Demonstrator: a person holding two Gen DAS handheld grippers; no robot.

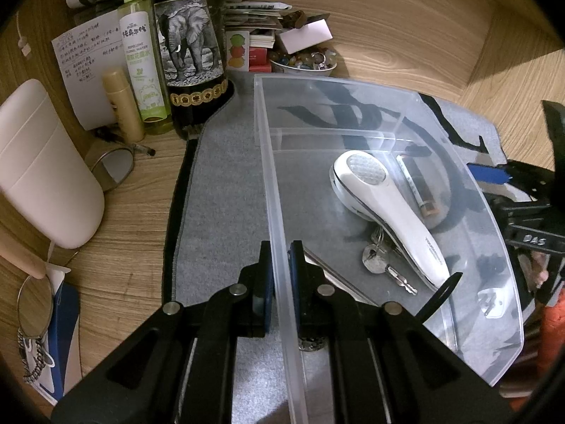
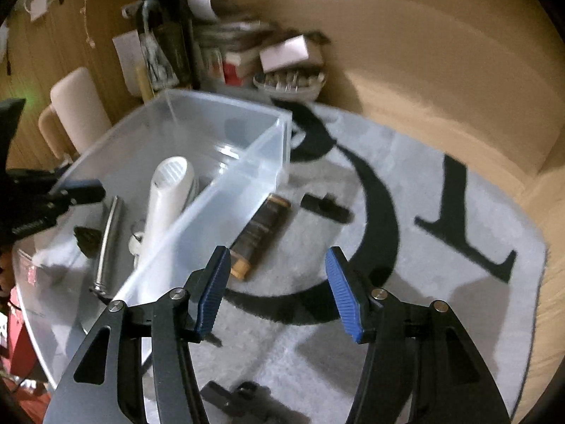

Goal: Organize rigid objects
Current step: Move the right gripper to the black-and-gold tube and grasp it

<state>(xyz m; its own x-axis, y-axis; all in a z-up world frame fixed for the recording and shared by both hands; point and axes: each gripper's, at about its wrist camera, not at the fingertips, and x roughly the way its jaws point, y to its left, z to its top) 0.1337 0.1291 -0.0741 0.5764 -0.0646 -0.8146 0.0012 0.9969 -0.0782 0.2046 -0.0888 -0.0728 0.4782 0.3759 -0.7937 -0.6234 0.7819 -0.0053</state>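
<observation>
the left gripper (image 1: 280, 275) is clamped tight on the thin side wall of a clear plastic bin (image 1: 272, 176), one blue pad inside the wall & one outside. the bin is a rectangular tub w/ frosted, see-through walls, sitting on a grey felt mat (image 1: 219, 176) w/ bold black shapes printed on it. inside the bin: a smooth white handheld device (image 1: 385, 208) w/ a rounded, dimpled head & long handle, a metal key bunch (image 1: 383, 265) tucked just under it, & a slim dark tube (image 1: 418, 190) beside it. the right gripper (image 2: 279, 293) hangs over the mat just outside the bin wall, ribbed blue pads (image 2: 344, 296) parted about halfway w/ nothing between them. on the mat ahead of it lies a dark brown cylinder w/ a tan end (image 2: 259, 235), touching or nearly touching the bin wall, & a small flat black piece (image 2: 326, 206) a bit farther off; the right view is blurry so what it is can't be told. a wood-grain desk (image 1: 141, 190) lies under the mat.
</observation>
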